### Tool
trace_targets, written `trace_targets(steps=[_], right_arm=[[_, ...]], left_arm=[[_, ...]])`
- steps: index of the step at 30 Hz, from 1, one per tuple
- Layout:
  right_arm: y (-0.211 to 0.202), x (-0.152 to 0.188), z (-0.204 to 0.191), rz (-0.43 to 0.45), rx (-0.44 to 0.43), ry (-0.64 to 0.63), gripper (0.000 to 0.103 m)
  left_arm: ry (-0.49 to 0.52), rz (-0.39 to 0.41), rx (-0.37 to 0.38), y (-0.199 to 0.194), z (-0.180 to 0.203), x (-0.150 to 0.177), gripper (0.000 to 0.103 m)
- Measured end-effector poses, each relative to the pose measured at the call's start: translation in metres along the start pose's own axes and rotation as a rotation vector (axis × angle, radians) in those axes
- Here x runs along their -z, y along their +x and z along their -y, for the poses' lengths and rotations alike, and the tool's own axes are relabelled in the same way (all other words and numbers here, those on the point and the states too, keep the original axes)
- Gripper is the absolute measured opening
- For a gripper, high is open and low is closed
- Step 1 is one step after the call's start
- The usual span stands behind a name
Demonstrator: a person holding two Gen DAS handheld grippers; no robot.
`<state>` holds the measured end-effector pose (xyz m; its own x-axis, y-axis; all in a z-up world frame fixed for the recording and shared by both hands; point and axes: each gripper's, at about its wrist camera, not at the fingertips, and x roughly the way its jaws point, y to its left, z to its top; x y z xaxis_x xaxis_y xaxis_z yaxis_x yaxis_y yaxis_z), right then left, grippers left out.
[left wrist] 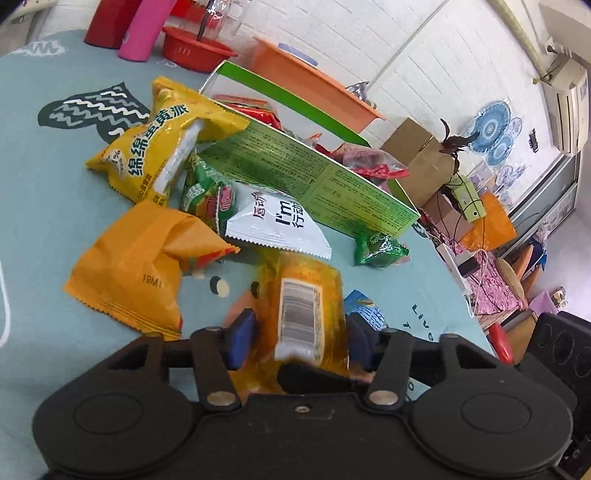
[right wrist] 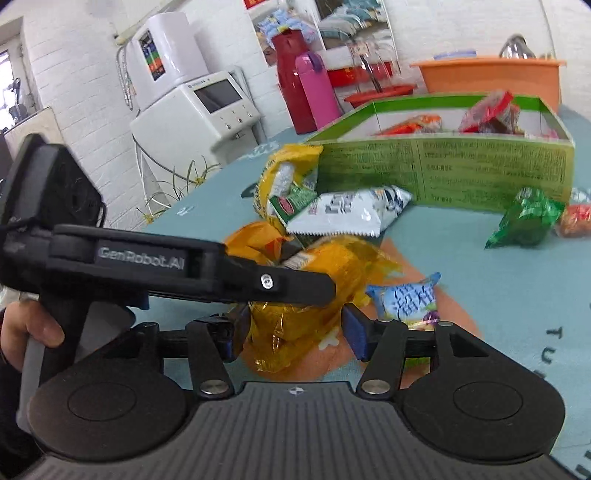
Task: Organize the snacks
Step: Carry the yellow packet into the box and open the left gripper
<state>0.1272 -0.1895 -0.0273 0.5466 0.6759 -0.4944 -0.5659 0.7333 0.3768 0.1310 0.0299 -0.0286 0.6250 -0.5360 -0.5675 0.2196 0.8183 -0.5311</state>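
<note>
A yellow see-through packet (left wrist: 299, 317) with a barcode lies on the teal tablecloth (left wrist: 44, 192), and both grippers straddle it. My left gripper (left wrist: 301, 341) is open, its blue pads standing just off the packet's sides. In the right wrist view the same packet (right wrist: 303, 321) sits between the blue pads of my right gripper (right wrist: 295, 330), which is also open. The left gripper's fingers (right wrist: 295, 284) reach across the packet's top from the left. Behind stands the green box (left wrist: 295, 173) holding red packets (left wrist: 369, 162). A small blue packet (right wrist: 410, 299) lies just to the right.
In front of the box lie a yellow bag (left wrist: 155, 147), an orange bag (left wrist: 140, 266), a white packet (left wrist: 277, 221) and a green one (left wrist: 380, 247). An orange basin (left wrist: 314, 85), red bowl (left wrist: 195, 48) and pink bottle (left wrist: 147, 29) stand behind. A hand (right wrist: 33, 332) grips the left handle.
</note>
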Motion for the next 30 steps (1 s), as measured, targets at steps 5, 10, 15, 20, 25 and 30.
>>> trace_targets(steps=[5, 10, 15, 20, 25, 30], right_arm=[[-0.015, 0.001, -0.007, 0.003, 0.001, -0.002, 0.073], [-0.042, -0.014, -0.018, 0.105, 0.019, -0.068, 0.073], [-0.051, -0.044, -0.019, 0.213, 0.024, -0.119, 0.073], [-0.043, -0.079, -0.013, 0.299, 0.036, -0.159, 0.073], [-0.019, -0.109, 0.001, 0.326, 0.048, -0.166, 0.072], [0.013, -0.125, 0.023, 0.298, 0.061, -0.151, 0.072]], left_arm=[[0.026, 0.012, -0.002, -0.008, 0.014, 0.006, 0.065], [0.093, 0.100, 0.039, -0.030, 0.042, -0.006, 0.065], [0.154, 0.187, 0.053, -0.041, 0.064, -0.037, 0.064], [0.183, 0.256, 0.056, -0.038, 0.071, -0.073, 0.064], [0.176, 0.275, 0.037, -0.019, 0.061, -0.107, 0.064], [0.140, 0.236, 0.023, 0.011, 0.037, -0.131, 0.064]])
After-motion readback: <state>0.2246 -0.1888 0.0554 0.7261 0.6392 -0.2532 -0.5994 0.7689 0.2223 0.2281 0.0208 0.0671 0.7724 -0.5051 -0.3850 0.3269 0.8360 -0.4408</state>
